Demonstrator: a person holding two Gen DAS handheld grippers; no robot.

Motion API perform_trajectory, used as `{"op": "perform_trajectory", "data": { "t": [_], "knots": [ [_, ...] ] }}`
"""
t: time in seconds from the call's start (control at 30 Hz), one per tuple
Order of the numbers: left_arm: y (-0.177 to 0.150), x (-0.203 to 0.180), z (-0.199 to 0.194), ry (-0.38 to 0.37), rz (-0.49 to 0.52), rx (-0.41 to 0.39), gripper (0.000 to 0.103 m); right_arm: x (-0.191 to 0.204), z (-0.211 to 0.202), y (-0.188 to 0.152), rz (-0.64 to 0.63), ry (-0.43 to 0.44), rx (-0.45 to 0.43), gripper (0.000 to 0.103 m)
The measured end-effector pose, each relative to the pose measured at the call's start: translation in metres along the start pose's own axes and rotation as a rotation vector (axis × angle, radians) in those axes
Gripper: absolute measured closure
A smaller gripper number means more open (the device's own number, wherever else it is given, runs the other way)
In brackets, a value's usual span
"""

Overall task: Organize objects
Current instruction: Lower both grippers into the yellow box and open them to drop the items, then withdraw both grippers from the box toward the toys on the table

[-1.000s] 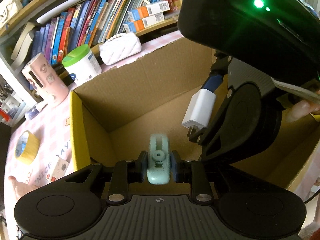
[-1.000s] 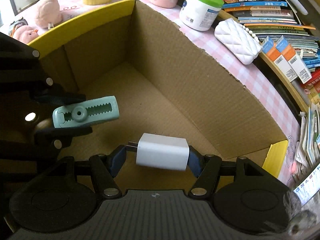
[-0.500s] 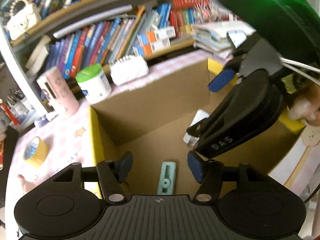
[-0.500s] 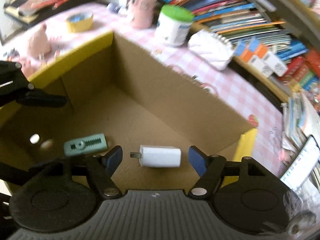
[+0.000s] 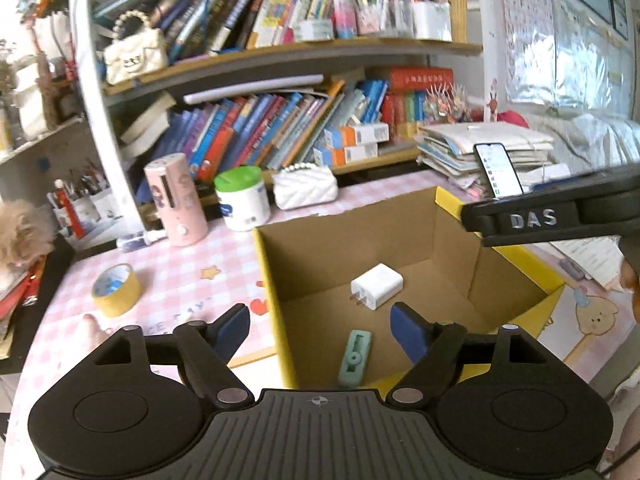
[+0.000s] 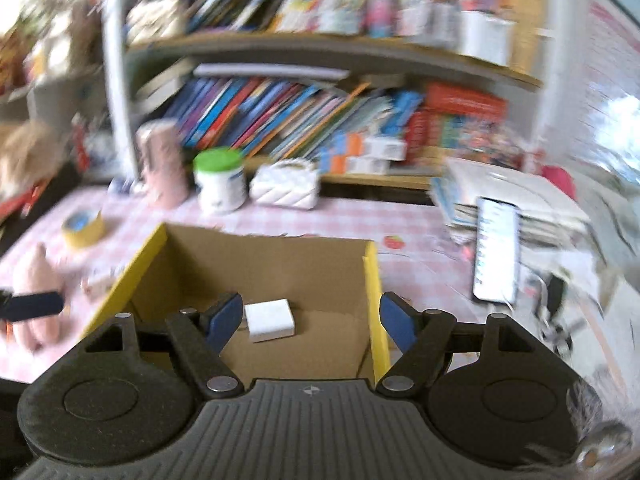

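Bookshelf [image 6: 280, 112] blurred; box [image 6: 376, 280] wall hides clip [image 5: 355, 357].

Motion blur smears the bookshelf [image 6: 320, 112] beyond the right tongs [image 6: 310, 322]; book titles there are unreadable; the cardboard box [image 6: 372, 280] hides its near floor.

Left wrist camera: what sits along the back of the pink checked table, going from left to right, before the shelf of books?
Pink cylinder → white tub with a green lid → white quilted purse → phone propped upright.
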State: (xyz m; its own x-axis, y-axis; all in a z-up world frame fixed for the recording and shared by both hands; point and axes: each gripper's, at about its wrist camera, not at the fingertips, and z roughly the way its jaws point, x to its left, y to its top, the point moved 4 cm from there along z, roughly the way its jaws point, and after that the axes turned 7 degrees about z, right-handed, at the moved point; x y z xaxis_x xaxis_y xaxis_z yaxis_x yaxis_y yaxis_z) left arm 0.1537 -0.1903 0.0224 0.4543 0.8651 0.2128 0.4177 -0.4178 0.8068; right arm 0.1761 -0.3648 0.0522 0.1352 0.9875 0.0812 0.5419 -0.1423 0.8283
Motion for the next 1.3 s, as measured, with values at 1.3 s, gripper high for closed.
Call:
{"op": "perform_trajectory", "data": {
  "t": [1.3],
  "knots": [
    [-0.182, 0.078, -0.091, 0.034, -0.121, 0.285, 0.015, 0.134, -0.086, -0.195, 0.079, -0.145, 0.238, 0.017]
  ]
}}
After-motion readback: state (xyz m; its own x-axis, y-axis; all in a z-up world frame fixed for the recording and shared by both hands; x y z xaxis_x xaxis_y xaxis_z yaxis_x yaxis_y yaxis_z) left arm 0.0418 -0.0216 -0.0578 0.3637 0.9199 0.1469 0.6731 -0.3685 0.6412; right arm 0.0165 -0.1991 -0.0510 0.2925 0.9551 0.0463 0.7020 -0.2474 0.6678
